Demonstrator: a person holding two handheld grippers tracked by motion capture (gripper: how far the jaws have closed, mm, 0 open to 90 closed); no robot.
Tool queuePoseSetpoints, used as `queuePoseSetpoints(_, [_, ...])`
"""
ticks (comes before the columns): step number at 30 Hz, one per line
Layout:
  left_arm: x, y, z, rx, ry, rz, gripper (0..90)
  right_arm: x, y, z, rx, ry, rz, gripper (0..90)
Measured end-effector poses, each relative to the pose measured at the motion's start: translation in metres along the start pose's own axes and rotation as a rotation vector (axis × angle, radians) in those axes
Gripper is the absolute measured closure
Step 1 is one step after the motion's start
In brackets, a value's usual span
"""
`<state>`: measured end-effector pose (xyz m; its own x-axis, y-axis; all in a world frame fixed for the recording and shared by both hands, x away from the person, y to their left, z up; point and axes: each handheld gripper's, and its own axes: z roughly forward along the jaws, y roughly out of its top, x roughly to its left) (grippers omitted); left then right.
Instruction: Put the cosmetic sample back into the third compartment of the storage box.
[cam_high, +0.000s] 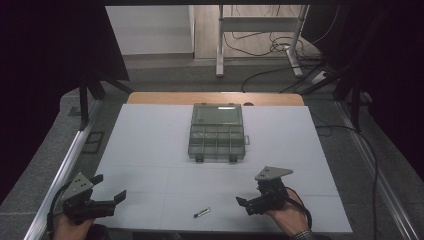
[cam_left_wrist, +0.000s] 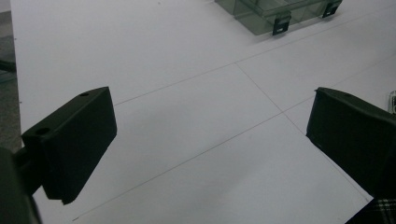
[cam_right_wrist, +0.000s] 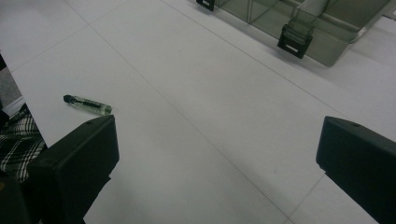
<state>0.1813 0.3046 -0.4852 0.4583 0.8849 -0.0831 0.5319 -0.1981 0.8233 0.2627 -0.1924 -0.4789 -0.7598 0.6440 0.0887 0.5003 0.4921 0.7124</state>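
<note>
Small vial (cam_high: 202, 212), clear-bodied with a dark cap, lying flat on the white table (cam_high: 150, 150) at lower centre of the high view, between the two grippers and well apart from the compartment box (cam_high: 217, 132) at mid-frame. Probably light, rigid and smooth; likely to roll or skid under a careless pinch, possibly breakable if glass, so best taken across the middle of the barrel, squarely, with gentle closure. Starting at lower left of the high view: left gripper (cam_high: 111, 191), released, jaws spread wide, holding nothing, pointing toward the centre. Further right, past the vial: right gripper (cam_high: 241, 204) at lower right, likewise released and empty, jaws apart, nearer to the vial. In the left gripper view, bare table with thin seam lines and the box's latched front edge (cam_left_wrist: 280, 14) at the upper right. In the right gripper view, by contrast, the vial (cam_right_wrist: 88, 104) plain at middle left just above the left jaw, greenish contents and cap readable, plus open box compartments (cam_right_wrist: 303, 23) at upper right and a plaid sleeve (cam_right_wrist: 16, 135) at the left edge.
</note>
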Motion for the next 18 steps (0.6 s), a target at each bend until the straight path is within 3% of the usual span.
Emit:
queuePoseSetpoints(9, [0.000,0.000,0.000,0.000,0.000,0.002,2.1,0.009,0.006,0.010,0.046,0.011,0.002,0.0])
queuePoseSetpoints(18, [0.000,0.000,0.000,0.000,-0.001,0.003,2.1,0.018,0.013,0.019,0.082,0.021,-0.026,0.0])
